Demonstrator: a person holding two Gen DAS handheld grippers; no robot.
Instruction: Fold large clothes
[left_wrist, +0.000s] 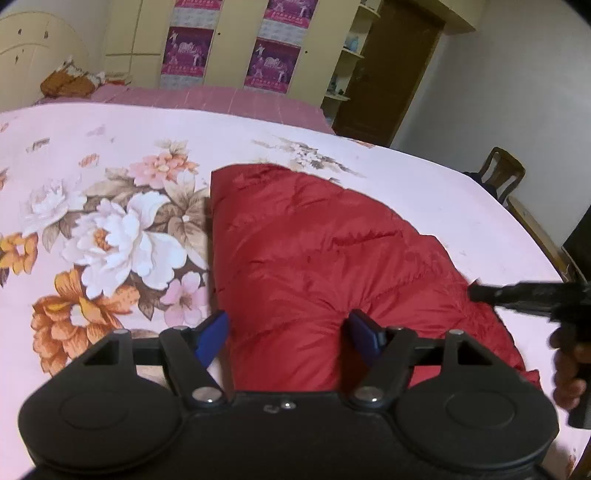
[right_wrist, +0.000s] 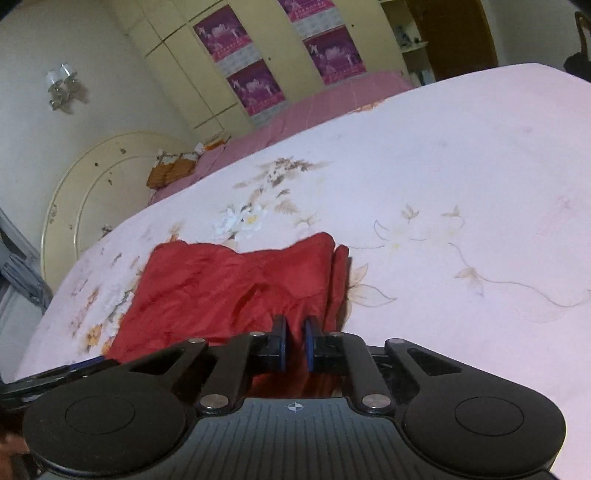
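Looking down, I had the red jacket (left_wrist: 314, 251) lying partly folded on the flowered bedsheet (left_wrist: 92, 140). My left gripper (left_wrist: 288, 336) hung spread over its near edge, gripping nothing. My right gripper (right_wrist: 294, 345) was pinched on a fold of it. Puffy, soft, slippery, light; I'd grab hems and corners.

Red quilted jacket (left_wrist: 314, 258), pale pink bedsheet (left_wrist: 424, 192) with white, orange and pink flowers left of the jacket, blue gripper pads (left_wrist: 212, 338), magenta posters (left_wrist: 188, 51) on cream wardrobe (left_wrist: 232, 40)
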